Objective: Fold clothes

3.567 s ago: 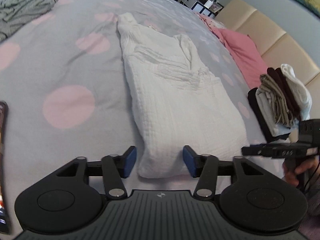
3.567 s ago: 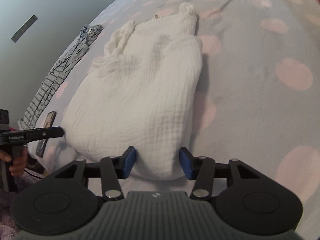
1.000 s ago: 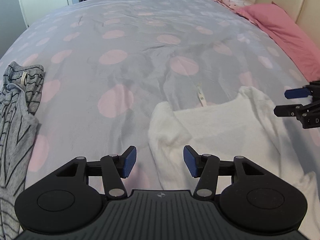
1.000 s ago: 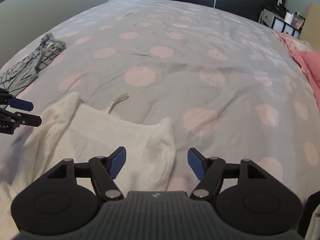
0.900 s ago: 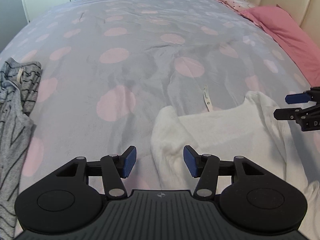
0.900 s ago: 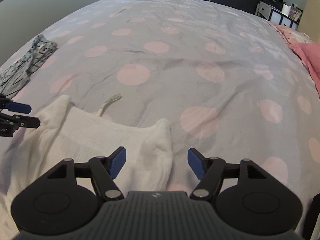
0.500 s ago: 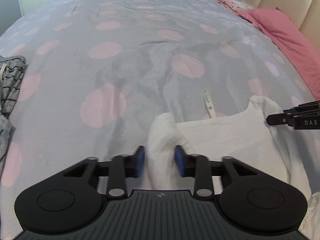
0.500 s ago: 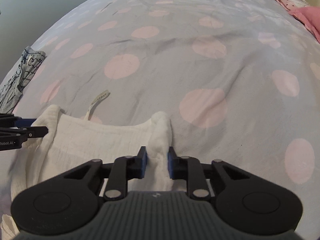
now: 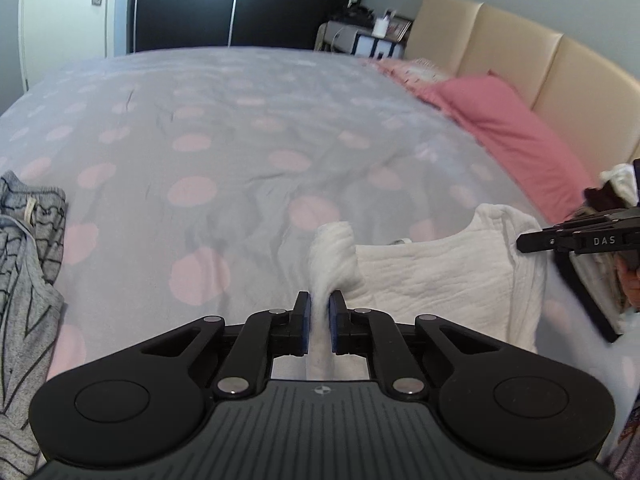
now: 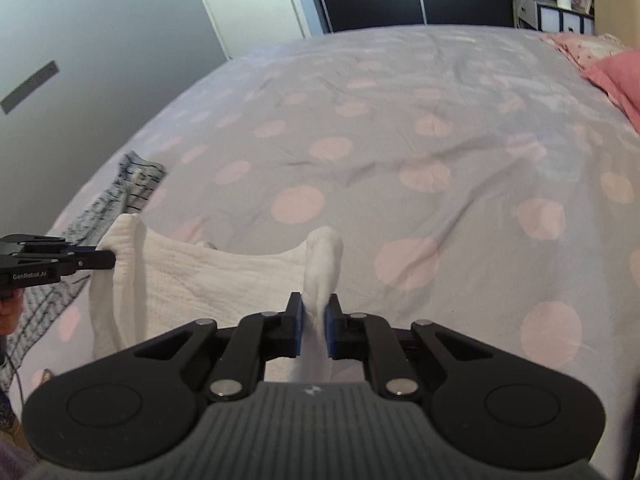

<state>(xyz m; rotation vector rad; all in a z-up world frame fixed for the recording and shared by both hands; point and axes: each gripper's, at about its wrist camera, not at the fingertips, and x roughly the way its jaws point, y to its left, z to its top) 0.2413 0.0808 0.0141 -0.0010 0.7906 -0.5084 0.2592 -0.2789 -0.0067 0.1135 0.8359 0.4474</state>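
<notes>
- My left hand-held gripper [image 9: 319,322] is closing on one shoulder strap of the white top [image 9: 436,276]; my right hand-held gripper [image 10: 312,330] closes on the other, so the edge lifts evenly for folding.
- The rest of it trails on the dotted bed [image 9: 248,128]; a grey striped garment [image 9: 24,264] waits aside.

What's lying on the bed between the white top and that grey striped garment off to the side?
Only bare spotted bedcover lies between the white top and the grey striped garment, as the left wrist view shows.

surface: bed [image 9: 248,128], grey, pink-dotted | on it: striped garment [image 9: 24,264], pink pillow [image 9: 516,128]
</notes>
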